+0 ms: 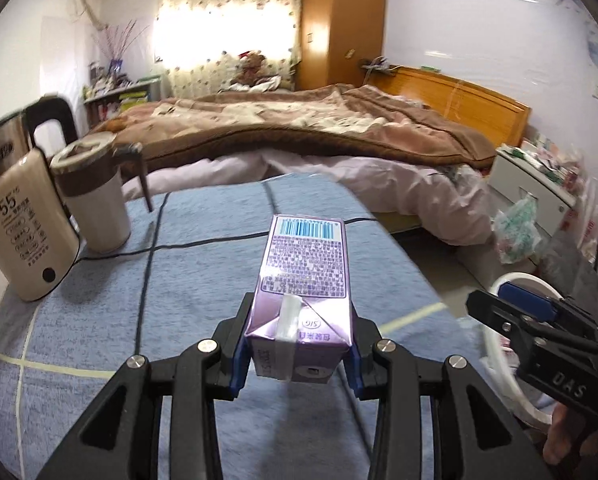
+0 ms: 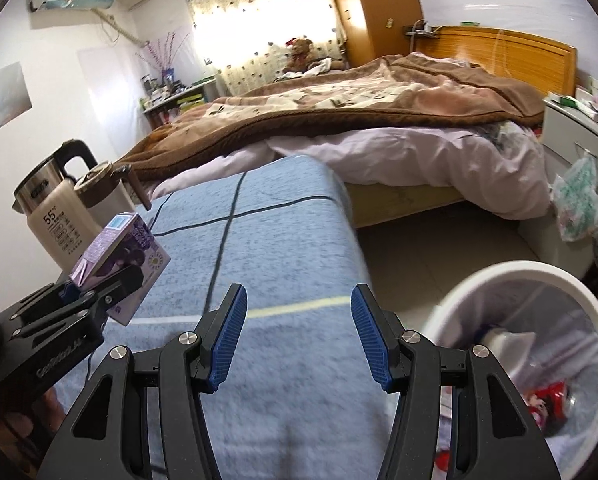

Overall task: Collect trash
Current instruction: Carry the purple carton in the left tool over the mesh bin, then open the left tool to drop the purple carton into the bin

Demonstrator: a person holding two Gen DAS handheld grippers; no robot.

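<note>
My left gripper (image 1: 297, 356) is shut on a purple drink carton (image 1: 305, 280), held lengthwise above the blue checked cloth (image 1: 179, 280), barcode end pointing away. The right wrist view shows the same carton (image 2: 119, 252) at the left, in the left gripper (image 2: 95, 292). My right gripper (image 2: 299, 332) stands open with nothing between its blue pads, over the cloth's right edge. In the left wrist view the right gripper (image 1: 515, 312) appears at the right. A white trash bin (image 2: 579, 292) stands on the floor to the right, with wrappers and a white bottle inside.
A steel and cream kettle (image 1: 15, 216) and a white mug with a brown lid (image 1: 93, 196) stand at the cloth's left. A bed with a brown blanket (image 1: 319, 120) lies beyond. A white cabinet (image 2: 579, 140) and a plastic bag (image 2: 579, 204) are at the right.
</note>
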